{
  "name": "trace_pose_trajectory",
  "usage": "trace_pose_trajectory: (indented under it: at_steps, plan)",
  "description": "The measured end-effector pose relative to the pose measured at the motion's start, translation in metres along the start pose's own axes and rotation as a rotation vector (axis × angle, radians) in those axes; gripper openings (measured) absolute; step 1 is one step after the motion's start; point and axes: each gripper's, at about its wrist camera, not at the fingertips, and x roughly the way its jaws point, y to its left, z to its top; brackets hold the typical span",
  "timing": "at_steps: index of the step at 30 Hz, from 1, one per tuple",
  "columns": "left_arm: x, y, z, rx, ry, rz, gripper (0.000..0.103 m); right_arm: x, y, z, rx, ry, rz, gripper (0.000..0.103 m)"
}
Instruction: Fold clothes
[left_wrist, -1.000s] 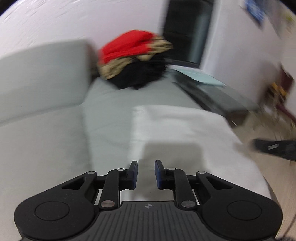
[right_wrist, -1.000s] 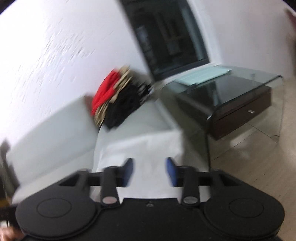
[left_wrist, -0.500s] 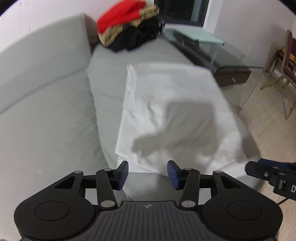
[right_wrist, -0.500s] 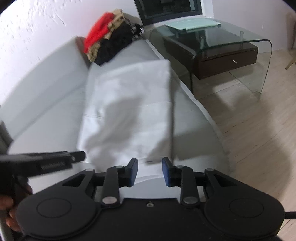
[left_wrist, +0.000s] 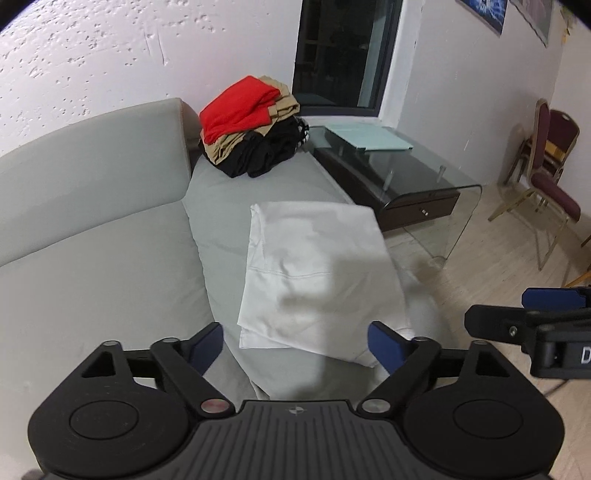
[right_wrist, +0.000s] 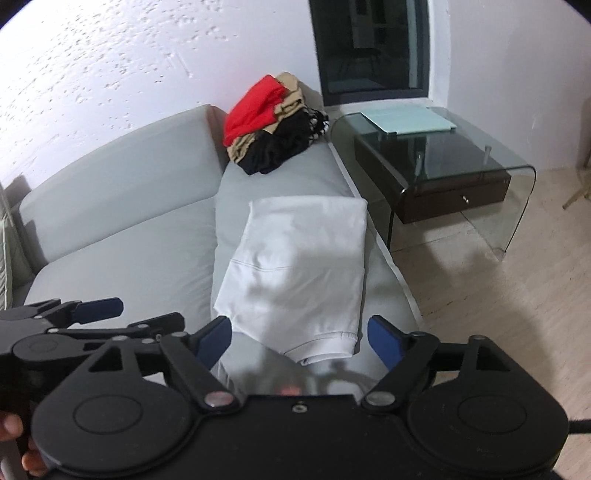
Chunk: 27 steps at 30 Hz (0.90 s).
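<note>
Clothing lies folded on a grey sofa (left_wrist: 110, 229): a white garment (left_wrist: 317, 273) rests flat on the seat cushion, near its front edge. Both hand-held tools hang above its near end, touching nothing. The left gripper (left_wrist: 295, 343) has just been opening and its blue-padded jaws stand wide apart with nothing between them. The right gripper (right_wrist: 299, 339) has likewise just been opening and is empty. A pile of red, tan and black clothes (left_wrist: 251, 129) sits at the sofa's far end, beside a glass side table (left_wrist: 424, 173).
</note>
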Motion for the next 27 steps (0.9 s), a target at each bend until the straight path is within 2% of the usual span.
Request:
trace_pose_trajectory:
  at_steps: [5, 13, 17, 27]
  plan:
    - [-0.019, -0.008, 0.001, 0.017, -0.011, 0.000, 0.096, -0.025, 0.011, 0.007, -0.051, 0.002, -0.026, 0.087]
    - [-0.016, -0.015, -0.001, -0.005, 0.043, -0.021, 0.097, -0.043, 0.019, 0.008, -0.091, -0.004, -0.079, 0.102]
    - [-0.010, -0.018, -0.004, -0.012, 0.080, -0.026, 0.096, -0.040, 0.016, 0.004, -0.079, 0.010, -0.080, 0.103]
    - [0.001, -0.020, -0.009, -0.012, 0.109, 0.002, 0.096, -0.027, 0.008, -0.004, -0.044, 0.042, -0.067, 0.103]
